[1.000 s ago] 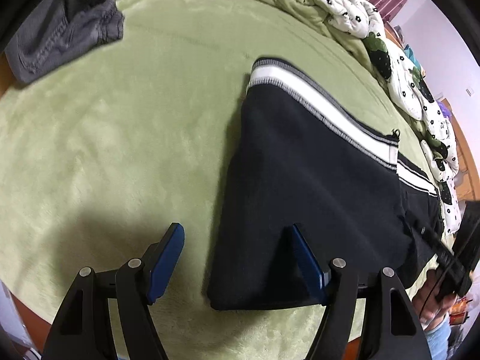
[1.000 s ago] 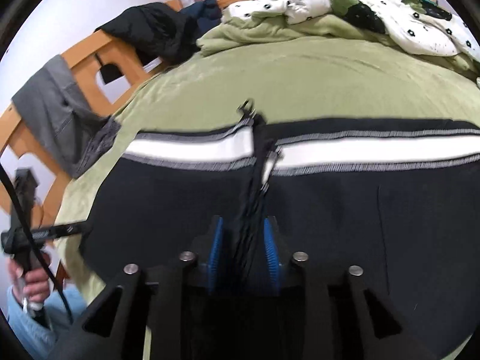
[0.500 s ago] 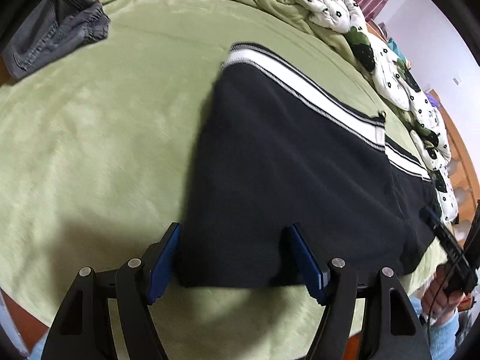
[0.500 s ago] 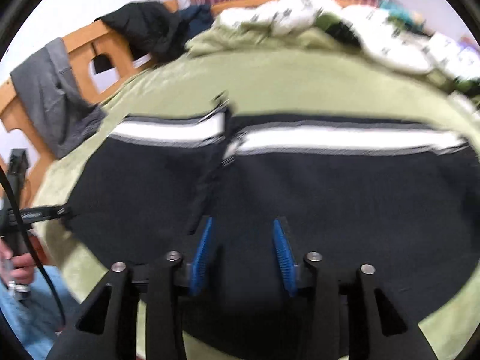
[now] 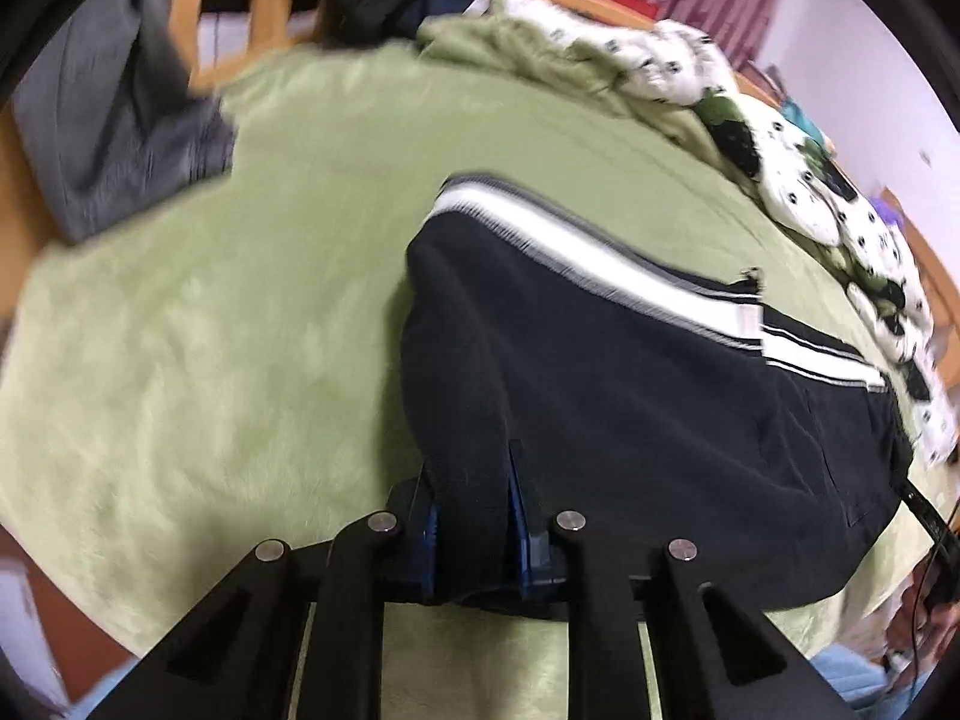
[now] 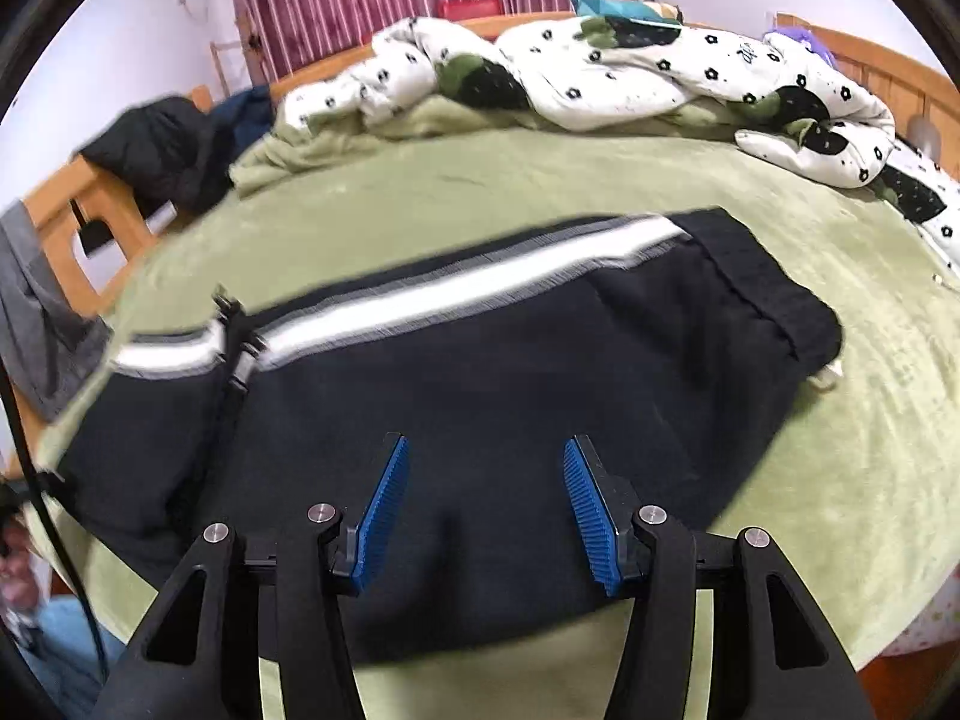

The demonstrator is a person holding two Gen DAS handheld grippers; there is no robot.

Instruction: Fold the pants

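Black pants (image 5: 630, 372) with a white and grey side stripe (image 5: 588, 258) lie folded across the green blanket (image 5: 210, 330). My left gripper (image 5: 474, 516) is shut on the pants' near left edge and lifts a ridge of cloth. In the right wrist view the pants (image 6: 480, 372) spread below my right gripper (image 6: 486, 504), which is open over the black cloth with nothing between its blue pads (image 6: 384, 510). The stripe (image 6: 450, 294) runs along the far side.
A grey garment (image 5: 120, 132) hangs over the wooden bed frame (image 5: 240, 18) at the left. A white floral quilt (image 6: 630, 72) and dark clothes (image 6: 162, 144) are piled at the back of the bed. The bed's near edge is just below both grippers.
My left gripper has closed on the pants' near edge and raised it. My right gripper has let go of the cloth, opened wide and moved right along the pants.
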